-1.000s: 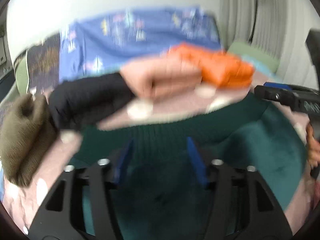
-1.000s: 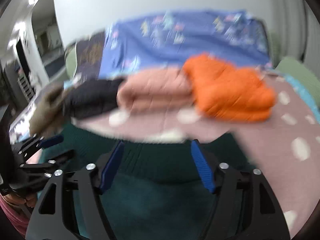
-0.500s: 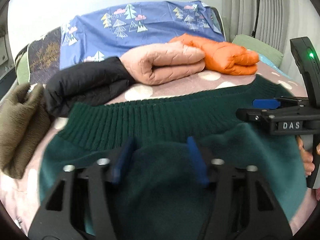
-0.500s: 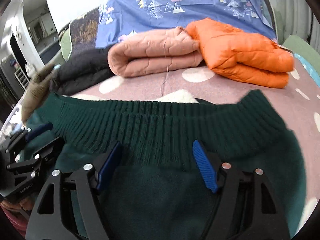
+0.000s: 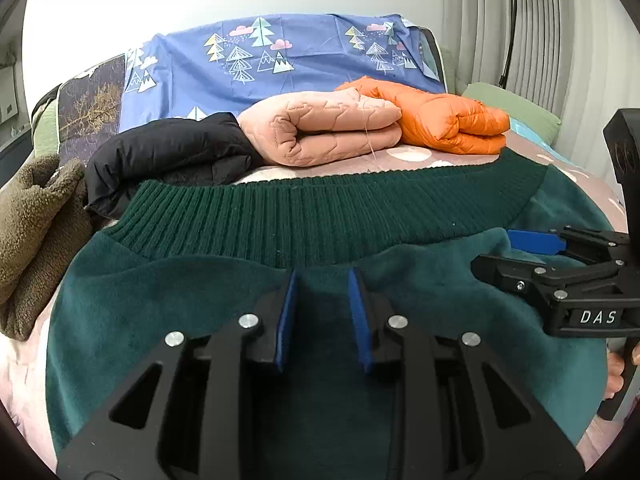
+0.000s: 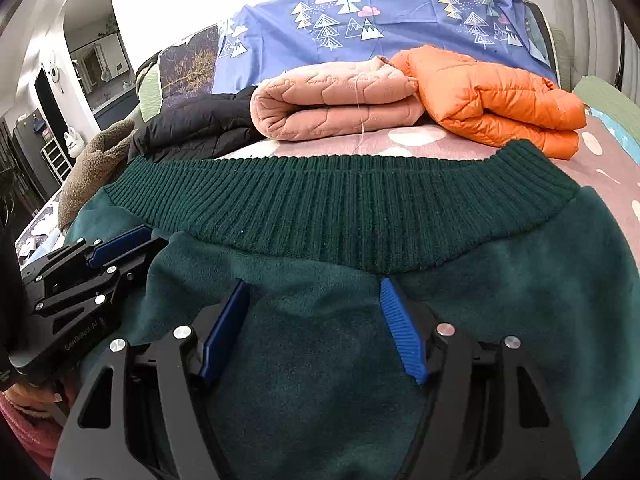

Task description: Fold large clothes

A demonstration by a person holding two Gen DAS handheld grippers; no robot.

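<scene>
A dark green fleece sweater [image 5: 168,320] with a ribbed knit band [image 5: 320,216] lies spread on the bed; it also shows in the right wrist view [image 6: 520,300]. My left gripper [image 5: 322,280] sits low over the fleece just below the band, its blue pads a narrow gap apart with green fabric between them. My right gripper [image 6: 314,292] is open wide over the fleece below the band. Each gripper shows in the other's view, the right one [image 5: 520,250] at the right, the left one [image 6: 120,246] at the left.
Folded clothes lie in a row behind the sweater: an olive fleece [image 5: 28,232], a black jacket [image 5: 168,156], a pink quilted jacket [image 5: 320,132] and an orange puffer [image 5: 448,120]. A blue tree-print sheet [image 5: 280,60] covers the headboard. The bed cover [image 6: 600,136] is pink with white dots.
The sweater has come down and now lies spread on the bed. My left gripper's jaws have narrowed on the fleece. My right gripper stays wide open.
</scene>
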